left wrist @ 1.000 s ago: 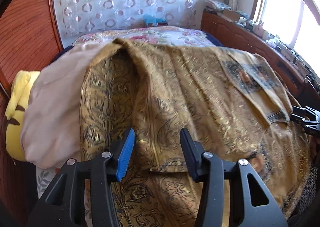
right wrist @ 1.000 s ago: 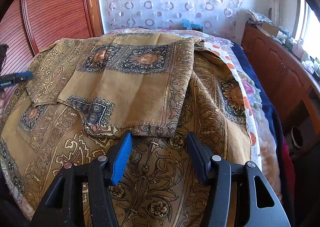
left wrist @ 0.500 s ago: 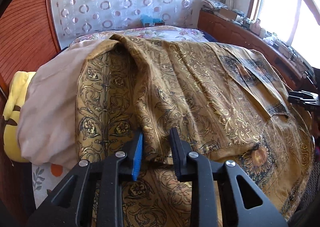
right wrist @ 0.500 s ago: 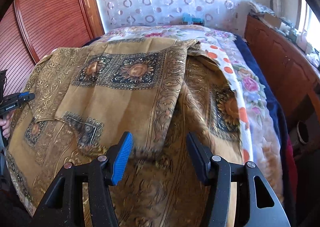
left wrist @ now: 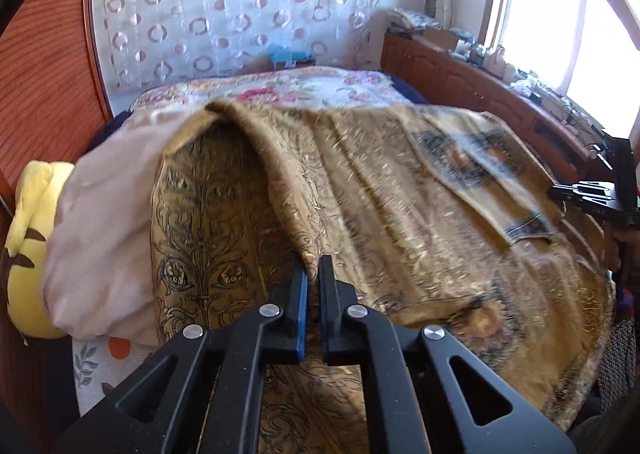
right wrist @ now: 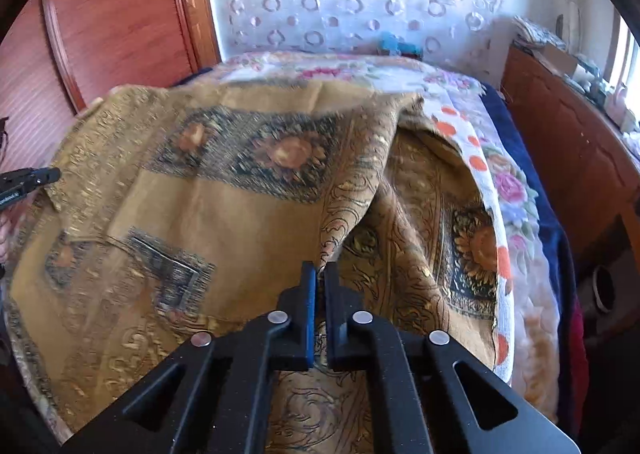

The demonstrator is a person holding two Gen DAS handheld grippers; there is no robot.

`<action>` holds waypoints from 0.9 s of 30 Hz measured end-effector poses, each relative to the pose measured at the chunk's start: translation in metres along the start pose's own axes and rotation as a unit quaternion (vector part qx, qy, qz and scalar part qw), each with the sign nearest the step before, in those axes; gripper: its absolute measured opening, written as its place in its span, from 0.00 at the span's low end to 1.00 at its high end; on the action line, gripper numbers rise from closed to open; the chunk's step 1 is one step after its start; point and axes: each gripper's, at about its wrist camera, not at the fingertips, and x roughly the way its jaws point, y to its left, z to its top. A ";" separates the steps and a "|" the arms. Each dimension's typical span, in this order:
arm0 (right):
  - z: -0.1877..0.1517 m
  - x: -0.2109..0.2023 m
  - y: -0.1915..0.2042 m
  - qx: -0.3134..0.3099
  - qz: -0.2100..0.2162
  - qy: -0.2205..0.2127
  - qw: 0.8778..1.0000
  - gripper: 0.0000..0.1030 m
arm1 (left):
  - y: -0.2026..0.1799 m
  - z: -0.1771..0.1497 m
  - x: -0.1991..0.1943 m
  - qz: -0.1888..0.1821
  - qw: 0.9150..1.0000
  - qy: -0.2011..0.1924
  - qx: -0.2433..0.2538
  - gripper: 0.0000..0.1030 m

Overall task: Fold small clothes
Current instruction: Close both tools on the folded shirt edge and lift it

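Observation:
A large golden-brown patterned cloth (left wrist: 400, 222) lies spread over the bed, its top layer folded back on itself. My left gripper (left wrist: 314, 266) is shut on the near left corner of that top layer, which rises taut from the pinch. My right gripper (right wrist: 320, 270) is shut on the near right corner of the same cloth (right wrist: 224, 198), lifted in a tented ridge. In the left wrist view the right gripper (left wrist: 576, 194) shows at the far right edge. In the right wrist view the left gripper (right wrist: 36, 178) pokes in at the left edge.
A pinkish blanket (left wrist: 104, 222) and a yellow plush (left wrist: 28, 238) lie at the bed's left side. A floral bedspread (right wrist: 504, 190) covers the bed. A wooden cabinet (right wrist: 568, 158) with clutter runs along the right, red wood panels (right wrist: 120, 22) on the left.
Both grippers went from open to shut, each pinching a near corner of the cloth's top layer. The pinched corners have lifted off the layer beneath and pull the cloth taut.

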 end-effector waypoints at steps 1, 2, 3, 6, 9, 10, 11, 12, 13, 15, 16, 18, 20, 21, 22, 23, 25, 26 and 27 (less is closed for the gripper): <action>0.001 -0.006 0.001 -0.001 0.002 -0.011 1.000 0.02 | -0.002 0.001 -0.005 -0.001 1.000 -0.007 0.002 0.05; 0.001 -0.013 0.003 -0.003 0.003 -0.022 1.000 0.02 | -0.002 0.003 -0.010 -0.003 1.000 -0.012 0.002 0.05; 0.002 -0.021 0.004 -0.003 0.004 -0.033 0.999 0.02 | -0.005 0.004 -0.019 -0.007 1.000 -0.021 0.003 0.05; 0.000 -0.046 0.010 -0.008 0.011 -0.060 0.998 0.02 | -0.008 0.002 -0.042 -0.018 0.999 -0.045 0.004 0.05; -0.006 -0.070 0.017 -0.018 0.020 -0.077 0.997 0.02 | -0.012 -0.007 -0.064 -0.029 0.998 -0.062 0.007 0.05; -0.010 -0.077 0.019 -0.022 0.022 -0.080 0.996 0.02 | -0.014 -0.012 -0.069 -0.027 0.998 -0.064 0.008 0.05; -0.014 -0.083 0.021 -0.025 0.025 -0.082 0.996 0.02 | -0.016 -0.018 -0.074 -0.029 0.997 -0.066 0.008 0.05; -0.020 -0.090 0.023 -0.029 0.028 -0.084 0.996 0.02 | -0.017 -0.027 -0.081 -0.036 0.997 -0.068 0.005 0.05; -0.026 -0.096 0.025 -0.032 0.030 -0.084 0.996 0.02 | -0.017 -0.033 -0.084 -0.041 0.997 -0.069 0.001 0.05; -0.040 -0.107 0.027 -0.036 0.035 -0.081 0.995 0.02 | -0.017 -0.046 -0.095 -0.043 0.997 -0.071 -0.006 0.05; -0.048 -0.114 0.028 -0.037 0.037 -0.080 0.995 0.02 | -0.017 -0.051 -0.099 -0.043 0.996 -0.073 -0.009 0.05; -0.060 -0.124 0.027 -0.039 0.039 -0.077 0.996 0.02 | -0.015 -0.061 -0.108 -0.050 0.996 -0.075 -0.022 0.05; -0.071 -0.139 0.023 -0.036 0.039 -0.074 0.996 0.02 | -0.016 -0.068 -0.112 -0.052 0.995 -0.075 -0.027 0.05; -0.075 -0.145 0.023 -0.035 0.040 -0.073 0.996 0.02 | -0.017 -0.072 -0.115 -0.052 0.995 -0.074 -0.031 0.05; -0.078 -0.152 0.023 -0.035 0.040 -0.074 0.996 0.02 | -0.018 -0.076 -0.116 -0.051 0.996 -0.072 -0.033 0.05; -0.080 -0.157 0.024 -0.036 0.039 -0.075 0.996 0.02 | -0.018 -0.079 -0.117 -0.051 0.996 -0.069 -0.034 0.05; -0.084 -0.165 0.026 -0.039 0.038 -0.073 0.996 0.02 | -0.018 -0.091 -0.121 -0.046 0.996 -0.066 -0.041 0.05; -0.086 -0.168 0.027 -0.040 0.037 -0.071 0.996 0.02 | -0.017 -0.093 -0.120 -0.045 0.996 -0.063 -0.045 0.05; -0.088 -0.170 0.027 -0.041 0.036 -0.069 0.996 0.02 | -0.015 -0.098 -0.117 -0.042 0.996 -0.057 -0.050 0.05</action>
